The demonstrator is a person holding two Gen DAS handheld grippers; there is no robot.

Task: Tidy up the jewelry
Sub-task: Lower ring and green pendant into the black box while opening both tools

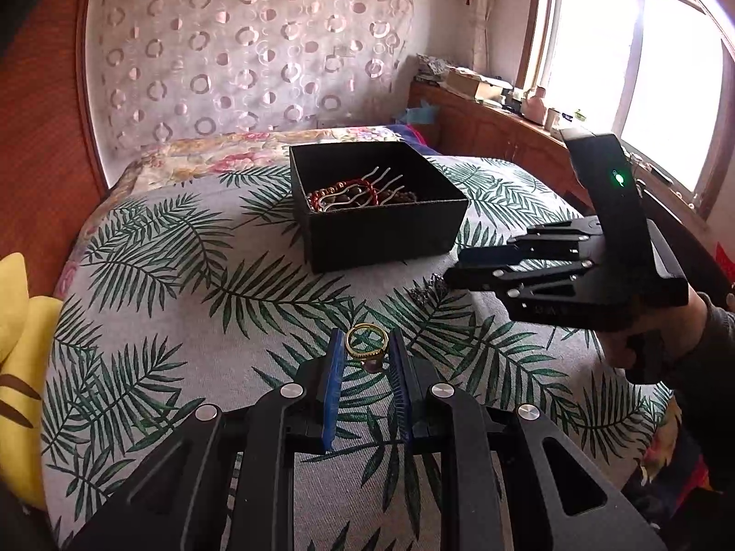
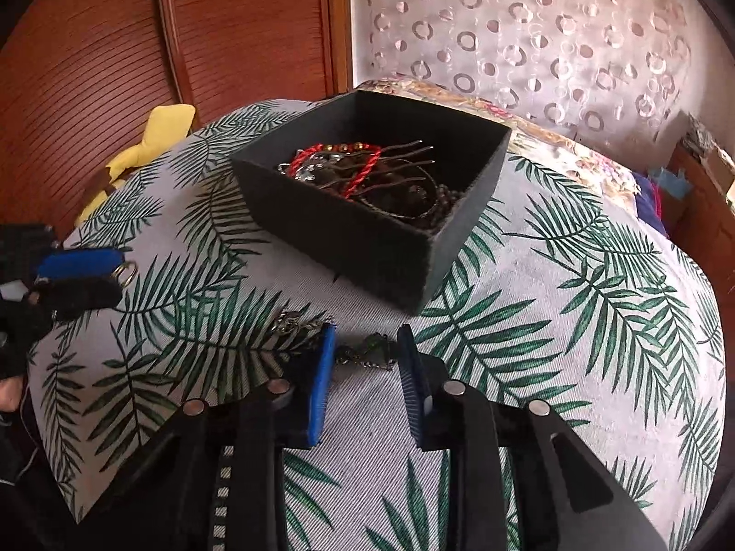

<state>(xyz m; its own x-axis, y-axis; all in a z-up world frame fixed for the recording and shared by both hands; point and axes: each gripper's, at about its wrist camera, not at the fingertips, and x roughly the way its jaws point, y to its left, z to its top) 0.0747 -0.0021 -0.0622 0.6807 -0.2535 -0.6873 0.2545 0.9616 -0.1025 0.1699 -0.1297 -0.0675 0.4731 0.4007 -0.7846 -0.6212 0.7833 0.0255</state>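
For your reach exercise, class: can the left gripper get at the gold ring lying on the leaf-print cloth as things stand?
Probably yes. The gold ring already lies between the open blue pads of the left gripper, with nothing covering it. The right gripper is off to one side.

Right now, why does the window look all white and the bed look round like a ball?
Left wrist view: daylight overexposes the window to white, so nothing outside shows. Right wrist view: the fisheye lens bulges the leaf-print bedspread into a dome and bends the wooden wardrobe; the black box in the middle stays sharp.
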